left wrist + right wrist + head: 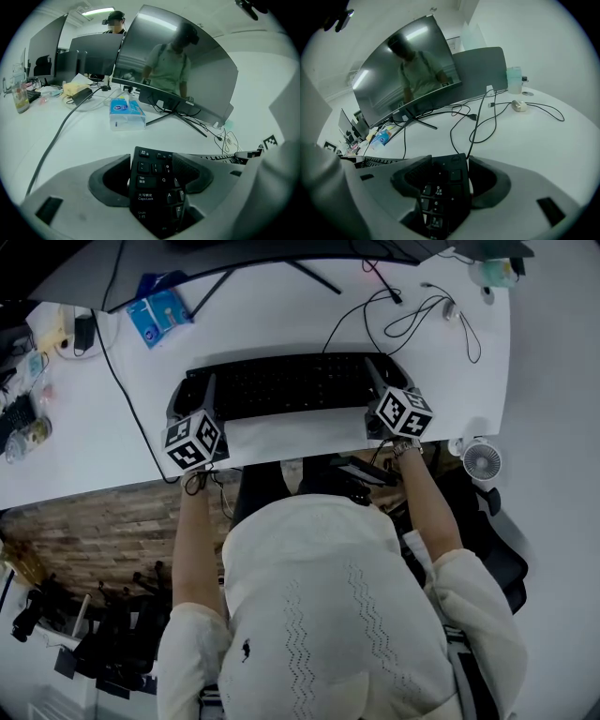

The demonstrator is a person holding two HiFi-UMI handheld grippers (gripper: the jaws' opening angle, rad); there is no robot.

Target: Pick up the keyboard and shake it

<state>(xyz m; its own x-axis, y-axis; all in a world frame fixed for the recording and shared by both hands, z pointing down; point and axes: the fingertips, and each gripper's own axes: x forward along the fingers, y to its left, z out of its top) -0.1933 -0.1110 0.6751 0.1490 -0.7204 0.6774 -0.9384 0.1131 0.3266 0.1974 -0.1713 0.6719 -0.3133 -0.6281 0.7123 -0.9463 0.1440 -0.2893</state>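
A black keyboard (286, 382) lies across the white desk (281, 315), its cable running off toward the monitor. My left gripper (190, 399) is shut on the keyboard's left end (152, 187), where the Tab and Caps Lock keys show between the jaws. At the other end my right gripper (382, 388) is shut on the number pad (440, 197). Whether the keyboard is off the desk I cannot tell.
A curved monitor (183, 70) on a splayed stand is behind the keyboard. A blue tissue pack (157, 313) lies at the left rear, loose cables (412, 315) and a mouse (518, 105) at the right rear. A small white fan (482, 463) is off the desk's right front corner.
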